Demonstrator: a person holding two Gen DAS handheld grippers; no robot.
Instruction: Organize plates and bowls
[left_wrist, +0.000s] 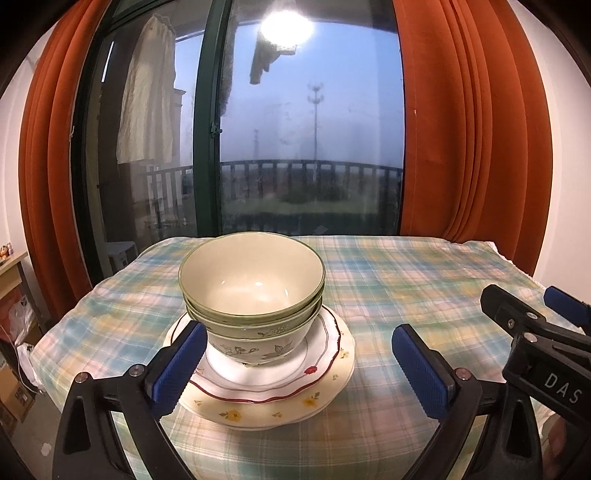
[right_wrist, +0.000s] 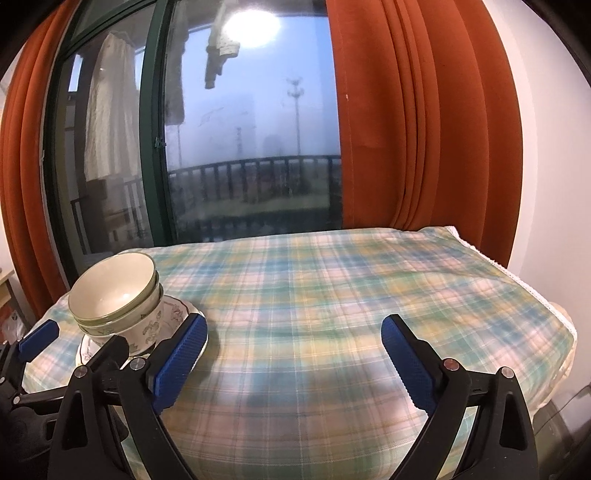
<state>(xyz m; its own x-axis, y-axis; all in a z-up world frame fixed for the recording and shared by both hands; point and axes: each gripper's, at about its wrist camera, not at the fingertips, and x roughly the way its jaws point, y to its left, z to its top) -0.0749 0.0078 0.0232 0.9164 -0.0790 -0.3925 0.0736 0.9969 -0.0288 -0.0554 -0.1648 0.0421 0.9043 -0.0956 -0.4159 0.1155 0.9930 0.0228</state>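
Nearest to me, the left tongs (left_wrist: 299, 369) stand wide apart with nothing pinched; the stack of dishes sits between and just beyond their blue pads (left_wrist: 181, 373), whose left one overlaps the plate rims in the view, though I cannot tell if it touches. The right tongs (right_wrist: 293, 363) are also spread wide and hold nothing, hovering over bare checked tablecloth (right_wrist: 332, 295), with the stack off to their left, just past the left pad.

The stack sits on the tablecloth toward its left side. At the bottom is a cream plate with small yellow flowers (left_wrist: 266, 410). On it lies a white plate with a wavy red rim (left_wrist: 280, 380). On that stand nested bowls (left_wrist: 251, 291), cream inside with green rims and leaf drawings on the outside of the lowest one. I count at least three, but cannot be sure.

The bowls stand upright, mouths up; the stack's long axis runs straight up from the cloth.

Beyond the cloth are a green-framed window (left_wrist: 207, 129) and orange curtains (left_wrist: 461, 129).
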